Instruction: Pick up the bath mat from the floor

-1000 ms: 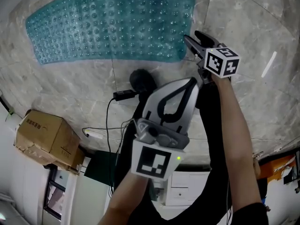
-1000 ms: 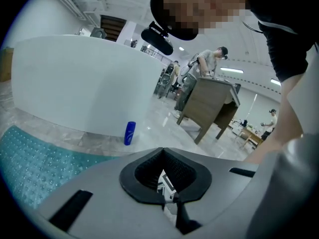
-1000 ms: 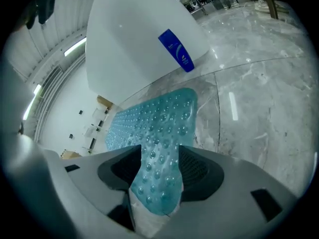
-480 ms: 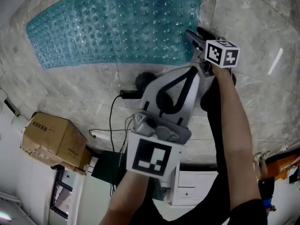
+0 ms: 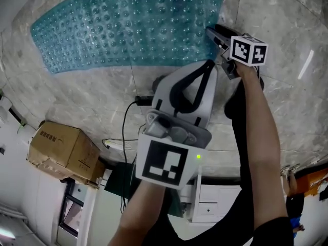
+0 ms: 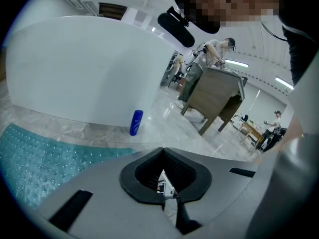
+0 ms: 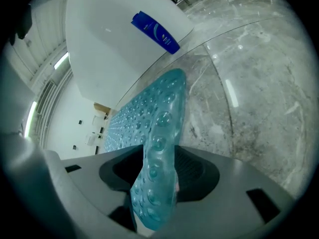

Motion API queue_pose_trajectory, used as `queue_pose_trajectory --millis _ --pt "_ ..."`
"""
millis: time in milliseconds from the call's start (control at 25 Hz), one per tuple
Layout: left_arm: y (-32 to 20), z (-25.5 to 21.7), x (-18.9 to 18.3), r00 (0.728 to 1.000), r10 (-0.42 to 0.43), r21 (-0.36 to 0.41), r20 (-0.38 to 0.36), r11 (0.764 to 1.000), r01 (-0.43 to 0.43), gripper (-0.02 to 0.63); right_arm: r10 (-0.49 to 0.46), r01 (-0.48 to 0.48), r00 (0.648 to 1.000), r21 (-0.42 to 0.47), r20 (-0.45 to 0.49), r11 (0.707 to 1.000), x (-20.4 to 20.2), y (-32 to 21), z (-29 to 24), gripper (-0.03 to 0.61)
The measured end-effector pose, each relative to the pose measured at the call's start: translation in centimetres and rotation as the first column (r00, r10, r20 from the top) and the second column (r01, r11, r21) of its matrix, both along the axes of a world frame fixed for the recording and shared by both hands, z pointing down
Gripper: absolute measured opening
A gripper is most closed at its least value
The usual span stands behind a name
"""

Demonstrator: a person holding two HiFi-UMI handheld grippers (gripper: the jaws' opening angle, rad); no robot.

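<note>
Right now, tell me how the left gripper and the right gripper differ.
The left gripper has its jaws together, empty; the right gripper has its jaws apart and closing, with the edge of the bath mat between them. The left gripper is held back, off the mat; the right gripper reaches out to the mat's corner. Both are grey, two-jawed and hand-held.

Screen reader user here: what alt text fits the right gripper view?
A raised edge of the bumpy teal bath mat stands between the closing jaws of the right gripper, not yet pinched. The rest lies on grey marble floor; a blue bottle sits by a white wall beyond.
</note>
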State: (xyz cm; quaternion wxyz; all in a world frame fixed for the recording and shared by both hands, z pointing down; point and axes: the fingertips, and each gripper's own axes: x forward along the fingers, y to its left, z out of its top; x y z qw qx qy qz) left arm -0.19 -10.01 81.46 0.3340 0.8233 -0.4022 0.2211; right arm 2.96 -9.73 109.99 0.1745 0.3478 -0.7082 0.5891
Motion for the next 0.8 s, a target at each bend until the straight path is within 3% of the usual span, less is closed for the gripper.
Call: queue_pose_trajectory --millis 240,520,800 --pt "0.1 -0.3 0.7 1.0 0.013 0.004 0.003 1.0 -0.013 0.005 -0.053 0.052 0.997 0.017 0.047 0.999 -2.7 -0.6 -1.0 0.182" --pt "0.4 -0.5 0.7 1.0 0.026 0.022 0.017 0.999 -0.026 0.005 -0.095 0.092 0.993 0.045 0.066 0.995 -3.4 -0.6 -3.2 0.075" --pt "2.5 -1.8 -1.7 0.993 -0.109 0.015 0.037 0.994 0.108 0.005 -0.161 0.151 0.981 0.088 0.109 0.985 -4.8 -0.5 -9.6 0.043"
